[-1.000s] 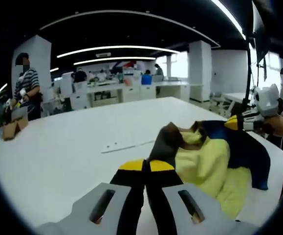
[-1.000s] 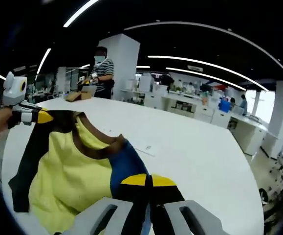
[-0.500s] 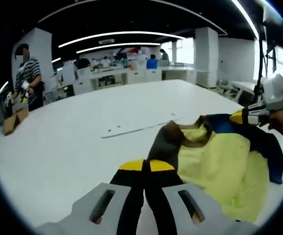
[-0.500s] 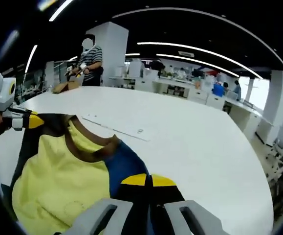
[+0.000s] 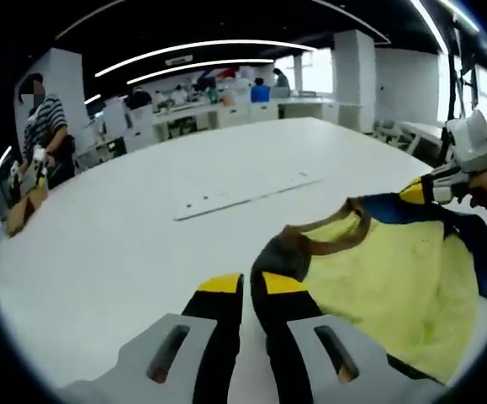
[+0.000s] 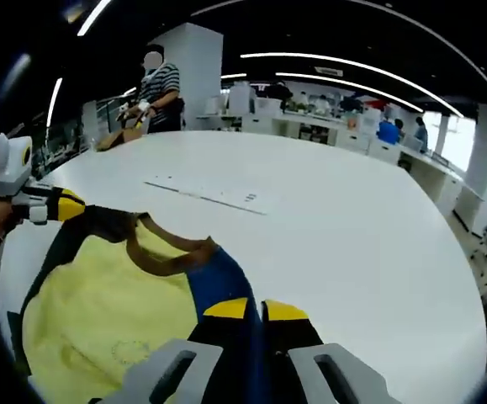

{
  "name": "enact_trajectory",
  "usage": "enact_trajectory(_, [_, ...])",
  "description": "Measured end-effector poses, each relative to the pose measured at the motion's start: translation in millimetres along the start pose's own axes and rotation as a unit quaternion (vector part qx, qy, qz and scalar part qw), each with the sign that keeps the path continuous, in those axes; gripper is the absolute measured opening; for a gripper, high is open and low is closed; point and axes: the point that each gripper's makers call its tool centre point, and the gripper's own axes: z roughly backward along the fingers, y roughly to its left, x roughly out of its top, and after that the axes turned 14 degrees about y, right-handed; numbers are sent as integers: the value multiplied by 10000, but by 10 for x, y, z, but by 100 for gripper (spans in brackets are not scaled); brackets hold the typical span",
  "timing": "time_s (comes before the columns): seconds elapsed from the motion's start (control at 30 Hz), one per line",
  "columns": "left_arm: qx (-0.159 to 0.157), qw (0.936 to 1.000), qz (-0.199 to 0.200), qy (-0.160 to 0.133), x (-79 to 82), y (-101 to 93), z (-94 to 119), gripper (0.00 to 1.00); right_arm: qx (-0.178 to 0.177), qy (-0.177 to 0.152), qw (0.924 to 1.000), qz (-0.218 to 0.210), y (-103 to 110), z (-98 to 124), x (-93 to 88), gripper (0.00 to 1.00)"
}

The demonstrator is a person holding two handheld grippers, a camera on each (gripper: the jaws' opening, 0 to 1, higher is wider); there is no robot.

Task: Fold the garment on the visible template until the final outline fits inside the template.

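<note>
A yellow garment (image 5: 394, 278) with blue sleeves and a brown collar lies spread on the white table (image 5: 125, 244). My left gripper (image 5: 246, 284) is at its dark brown shoulder corner, jaws a little apart, the cloth lying against the right jaw's tip. In the right gripper view the garment (image 6: 100, 303) spreads to the left, and my right gripper (image 6: 256, 310) holds the blue shoulder with cloth running between its jaws. The right gripper (image 5: 418, 192) also touches the blue shoulder in the left gripper view. The left gripper (image 6: 62, 204) sits at the brown corner in the right gripper view.
A thin pale strip (image 5: 247, 192) lies flat on the table beyond the garment, also visible as the strip (image 6: 205, 195). A person in a striped shirt (image 5: 45, 139) stands at the table's far end by a cardboard box (image 5: 20, 210). Desks and chairs fill the background.
The garment has come down from a bunched hanging shape to lying flatter on the table. My left jaws have parted slightly. Both cameras dropped closer to the table.
</note>
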Motion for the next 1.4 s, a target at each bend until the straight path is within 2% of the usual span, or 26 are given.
enact_trajectory(0.1, [-75,9999,66,-104,31,-20,67,18,186,8,9998,-117,7,39,-11,28])
enact_trajectory(0.27, [-240,9989,-79,-397,136,-119,244,35,409,-54,9991,9,60,164,8,54])
enact_trajectory(0.37, [-409,9976,-109,-556,176,-185,367,44,530,-100,9985,-18,83,257,-6,66])
enact_trajectory(0.53, [-560,9957,-216,-712,172,-248,594,57,752,-137,9970,-81,131,442,-88,79])
enact_trajectory(0.7, [-744,9943,-216,-737,44,-338,788,67,909,-161,9957,-82,176,633,-213,84])
enact_trajectory(0.9, [-1016,9920,-367,-654,-179,-519,937,71,1241,-198,9917,-259,269,893,-426,87])
enact_trajectory(1.23, [-1289,9883,-521,-630,-462,-767,1215,71,1255,-158,9920,-55,402,1273,-817,86])
enact_trajectory(1.4, [-1312,9872,-656,-625,-611,-884,1342,69,1026,-177,9945,75,406,1426,-978,82])
